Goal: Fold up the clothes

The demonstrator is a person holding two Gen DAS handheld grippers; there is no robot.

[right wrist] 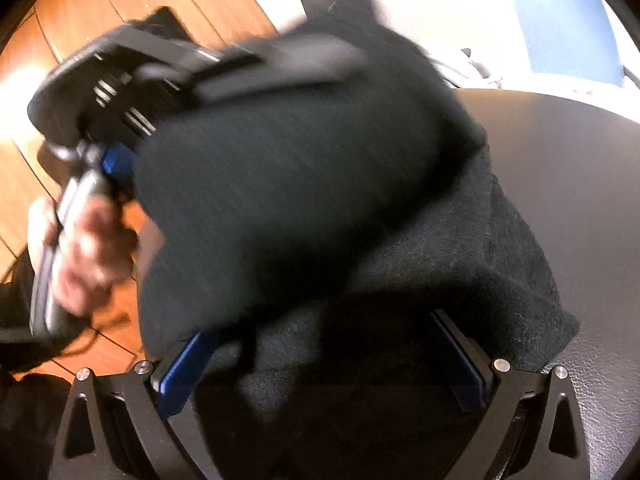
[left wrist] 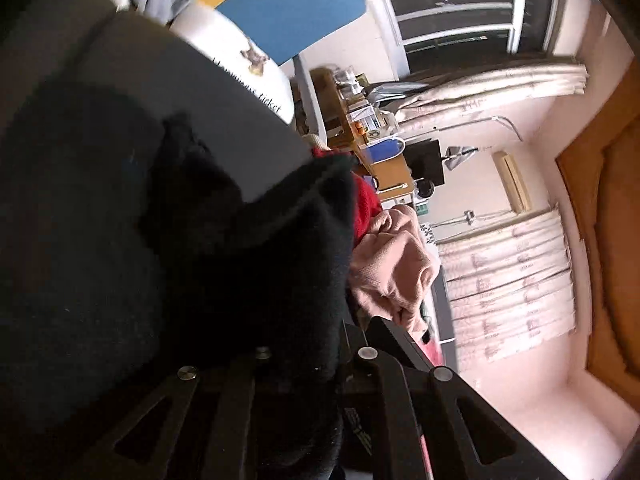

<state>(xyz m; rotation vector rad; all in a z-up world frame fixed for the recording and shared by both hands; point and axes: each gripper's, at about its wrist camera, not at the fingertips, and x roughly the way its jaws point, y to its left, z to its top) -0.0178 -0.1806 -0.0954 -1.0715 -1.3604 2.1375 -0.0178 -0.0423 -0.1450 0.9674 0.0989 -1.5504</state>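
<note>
A black knit garment [right wrist: 304, 184] lies partly on a dark leather surface [right wrist: 580, 184]. In the right wrist view my right gripper [right wrist: 324, 344] is open, its blue pads [right wrist: 184, 376] wide apart with the cloth lying between and over them. The left gripper [right wrist: 168, 68] shows there at upper left, blurred, clamped on a lifted fold of the garment, held by a hand [right wrist: 84, 252]. In the left wrist view the black garment [left wrist: 248, 264] fills the jaws and hides the fingertips; the view is tilted sideways.
A pink garment [left wrist: 392, 268] and a red one [left wrist: 366, 204] lie piled beyond the black cloth. A white printed item [left wrist: 256, 76] and a blue panel [left wrist: 296, 8] are further back. Wood floor [right wrist: 120, 8] lies to the left of the leather surface.
</note>
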